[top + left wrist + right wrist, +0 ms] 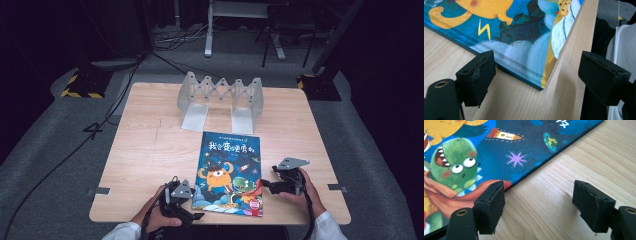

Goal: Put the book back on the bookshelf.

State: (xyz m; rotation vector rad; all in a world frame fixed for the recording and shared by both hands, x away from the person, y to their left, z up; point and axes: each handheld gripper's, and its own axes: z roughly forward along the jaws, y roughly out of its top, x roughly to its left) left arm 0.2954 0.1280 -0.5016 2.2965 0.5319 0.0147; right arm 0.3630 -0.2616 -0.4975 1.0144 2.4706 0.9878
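Observation:
A picture book with a blue cover, an orange monster and a green dinosaur lies flat on the wooden table, near its front edge. My left gripper is at the book's near left corner, jaws open. In the left gripper view that corner of the book lies just beyond the gap of the left gripper, untouched. My right gripper is beside the book's right edge, also open. In the right gripper view the right gripper has bare wood in its gap, and its left jaw overlaps the book's edge.
A grey folding book rack stands at the back of the table, its two slots facing the book. The table's front edge runs close by the left gripper. Cables trail over the grey floor at the left.

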